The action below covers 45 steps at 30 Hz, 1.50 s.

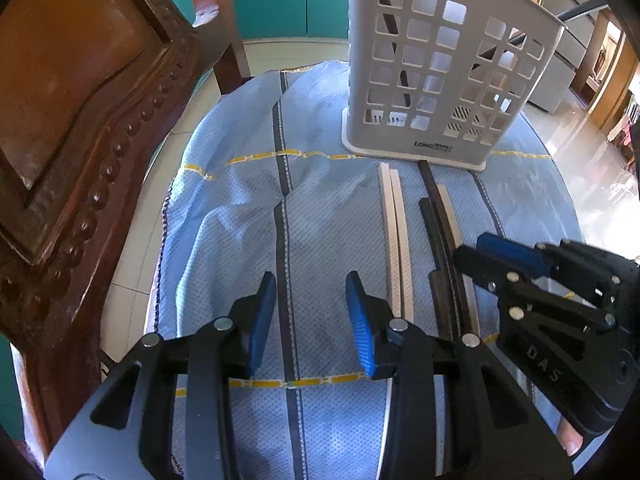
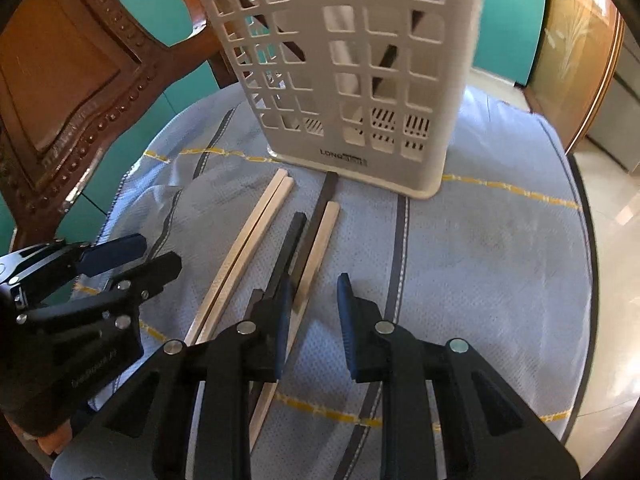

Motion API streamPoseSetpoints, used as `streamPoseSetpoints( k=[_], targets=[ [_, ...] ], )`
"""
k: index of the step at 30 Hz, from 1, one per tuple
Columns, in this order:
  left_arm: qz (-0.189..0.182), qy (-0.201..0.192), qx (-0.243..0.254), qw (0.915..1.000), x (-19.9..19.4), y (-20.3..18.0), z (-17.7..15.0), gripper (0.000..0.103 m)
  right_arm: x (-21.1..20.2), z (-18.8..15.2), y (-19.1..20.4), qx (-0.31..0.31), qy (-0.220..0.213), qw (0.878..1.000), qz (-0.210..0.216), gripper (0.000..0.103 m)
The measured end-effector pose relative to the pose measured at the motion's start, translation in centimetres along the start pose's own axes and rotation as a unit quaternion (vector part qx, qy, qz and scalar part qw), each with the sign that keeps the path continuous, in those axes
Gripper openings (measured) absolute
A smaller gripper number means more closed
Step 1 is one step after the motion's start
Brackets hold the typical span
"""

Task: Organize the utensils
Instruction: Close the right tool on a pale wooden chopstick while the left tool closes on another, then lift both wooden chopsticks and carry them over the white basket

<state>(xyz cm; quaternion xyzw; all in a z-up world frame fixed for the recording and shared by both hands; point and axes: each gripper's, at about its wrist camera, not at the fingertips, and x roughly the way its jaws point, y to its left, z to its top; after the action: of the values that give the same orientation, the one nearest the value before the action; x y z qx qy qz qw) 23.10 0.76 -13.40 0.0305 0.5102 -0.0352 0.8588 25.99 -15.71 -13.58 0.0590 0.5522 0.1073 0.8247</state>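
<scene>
A white perforated utensil holder [image 1: 440,68] stands at the far side of the blue cloth; it also shows in the right wrist view [image 2: 352,76], with dark and pale sticks inside. Several chopsticks lie in front of it: a pale pair [image 1: 396,240] [image 2: 248,248], two black ones [image 1: 440,248] [image 2: 292,240] and one more pale one [image 1: 452,220] [image 2: 316,252]. My left gripper [image 1: 312,312] is open and empty, left of the pale pair. My right gripper [image 2: 310,320] is open and empty over the near ends of the black and single pale chopsticks; it also shows in the left wrist view [image 1: 476,252].
A carved wooden chair [image 1: 80,140] stands close on the left, beside the table edge. The blue cloth [image 1: 240,220] with yellow and dark stripes covers the round table. Teal wall and tiled floor lie beyond.
</scene>
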Motion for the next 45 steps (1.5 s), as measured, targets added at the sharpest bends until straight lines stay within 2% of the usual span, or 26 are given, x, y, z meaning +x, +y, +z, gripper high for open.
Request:
streamPoseSetpoints(
  k=[5, 9, 11, 14, 19, 27, 30, 32, 33, 34, 38, 41, 43, 45],
  targets=[
    [-0.009, 0.001, 0.006, 0.9999, -0.1, -0.1, -0.3, 0.037, 0.0, -0.3, 0.5, -0.040, 0.024, 0.998, -0.040, 0.014],
    [-0.019, -0.003, 0.024, 0.9995, -0.3, -1.0, -0.6, 0.039, -0.4, -0.6, -0.2, -0.039, 0.025, 0.998, -0.040, 0.013],
    [-0.026, -0.003, 0.033, 0.9991, -0.2, -1.8, -0.8, 0.039, -0.7, -0.7, -0.9, -0.035, 0.024, 0.998, -0.052, 0.013],
    [-0.030, -0.007, 0.047, 0.9984, -0.2, -2.8, -0.8, 0.039, -1.1, -0.9, -2.2, -0.022, 0.022, 0.998, -0.048, 0.013],
    [-0.037, 0.001, 0.048, 0.9982, 0.6, -3.3, -0.7, 0.039, -1.3, -1.4, -2.1, -0.032, 0.016, 0.998, -0.052, 0.013],
    [-0.012, 0.003, 0.053, 0.9985, 2.0, -4.6, -0.2, 0.042, -1.2, -1.8, -0.8, -0.044, 0.009, 0.997, -0.059, 0.013],
    [-0.013, 0.006, 0.037, 0.9992, 2.8, -4.7, 1.0, 0.042, -0.9, -1.3, -1.1, -0.034, 0.006, 0.998, -0.048, 0.013],
    [-0.018, 0.007, 0.026, 0.9995, 3.2, -4.7, 1.8, 0.034, -0.6, -0.8, -1.5, -0.021, 0.006, 0.999, -0.030, 0.011],
    [-0.022, 0.007, 0.025, 0.9994, 3.4, -4.2, 2.2, 0.019, -0.7, -0.8, -1.7, -0.016, 0.007, 1.000, -0.020, 0.011],
    [-0.025, 0.008, 0.024, 0.9994, 3.5, -4.1, 2.5, 0.009, -0.7, -0.8, -2.0, -0.013, 0.010, 1.000, -0.008, 0.010],
    [-0.049, 0.018, 0.021, 0.9984, 3.4, -3.1, 2.2, 0.007, -1.3, -1.2, -3.0, -0.022, 0.032, 0.999, 0.020, 0.007],
    [-0.077, 0.033, 0.008, 0.9965, 3.1, -2.3, 1.9, 0.007, -1.8, -1.3, -3.4, -0.040, 0.039, 0.998, 0.010, 0.007],
    [-0.072, 0.025, 0.008, 0.9971, 3.0, -2.1, 2.1, 0.007, -2.0, -1.3, -3.6, -0.041, 0.036, 0.998, -0.008, 0.007],
    [-0.051, 0.015, 0.009, 0.9985, 3.1, -2.1, 2.7, 0.009, -1.9, -1.4, -3.4, -0.039, 0.034, 0.999, -0.013, 0.008]
  ],
)
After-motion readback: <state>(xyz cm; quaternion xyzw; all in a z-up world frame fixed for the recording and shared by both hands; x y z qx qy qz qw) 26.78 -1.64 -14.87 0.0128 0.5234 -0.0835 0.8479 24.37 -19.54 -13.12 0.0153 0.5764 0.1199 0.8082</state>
